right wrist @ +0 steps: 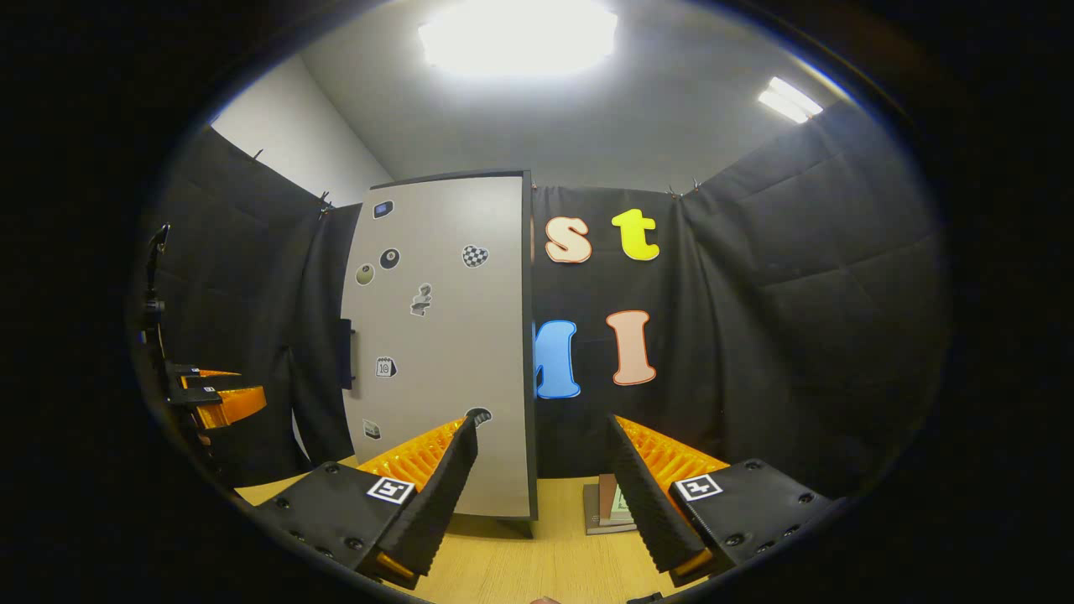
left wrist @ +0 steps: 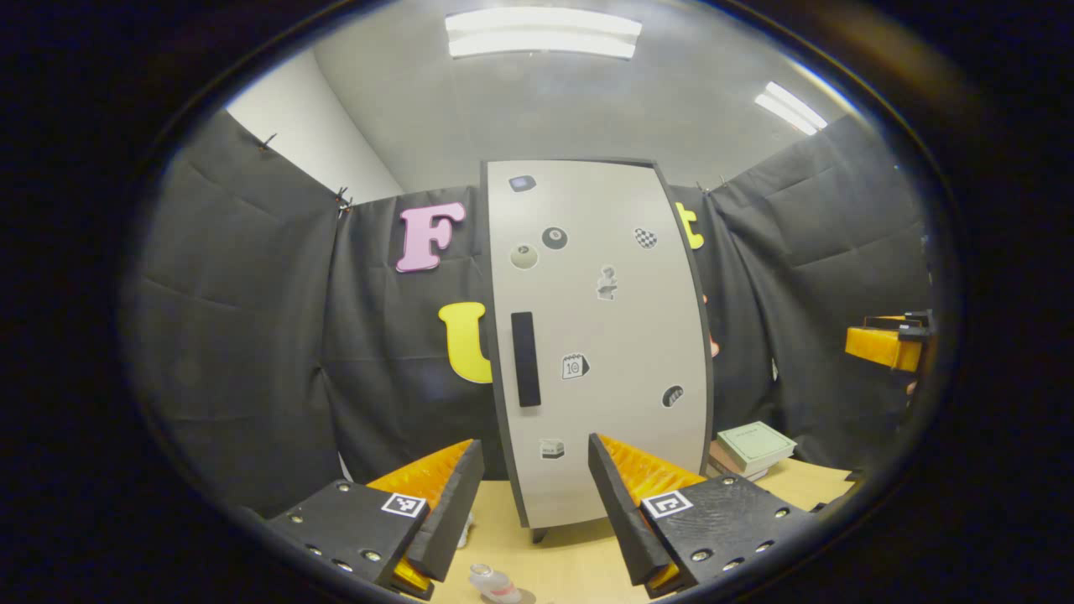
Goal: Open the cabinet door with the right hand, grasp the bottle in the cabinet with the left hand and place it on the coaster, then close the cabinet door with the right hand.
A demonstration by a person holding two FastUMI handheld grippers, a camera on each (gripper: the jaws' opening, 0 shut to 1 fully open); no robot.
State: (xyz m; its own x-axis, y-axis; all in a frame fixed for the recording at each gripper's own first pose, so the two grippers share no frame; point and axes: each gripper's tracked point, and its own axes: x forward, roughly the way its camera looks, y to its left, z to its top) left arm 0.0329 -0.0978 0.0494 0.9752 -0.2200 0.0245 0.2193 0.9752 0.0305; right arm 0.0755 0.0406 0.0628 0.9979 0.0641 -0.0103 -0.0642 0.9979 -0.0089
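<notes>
At the bottom of the left gripper view our left tool (left wrist: 535, 486) stands wide and empty, squared to the closed cabinet door (left wrist: 600, 335) with its dark handle (left wrist: 525, 359) mid-frame; a bottle (left wrist: 493, 583) lies on the wooden surface (left wrist: 579, 566) at the lower edge. Our right tool (right wrist: 541, 482), also wide and empty, faces the door's right edge, books (right wrist: 606, 507) below it. Black cloth walls surround us.

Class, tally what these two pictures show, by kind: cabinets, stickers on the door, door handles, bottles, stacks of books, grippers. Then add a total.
Cabinet: 1
Stickers on its door: 8
Door handle: 1
Bottle: 1
Stack of books: 1
Grippers, the left gripper and the right gripper: 2
Total: 14
</notes>
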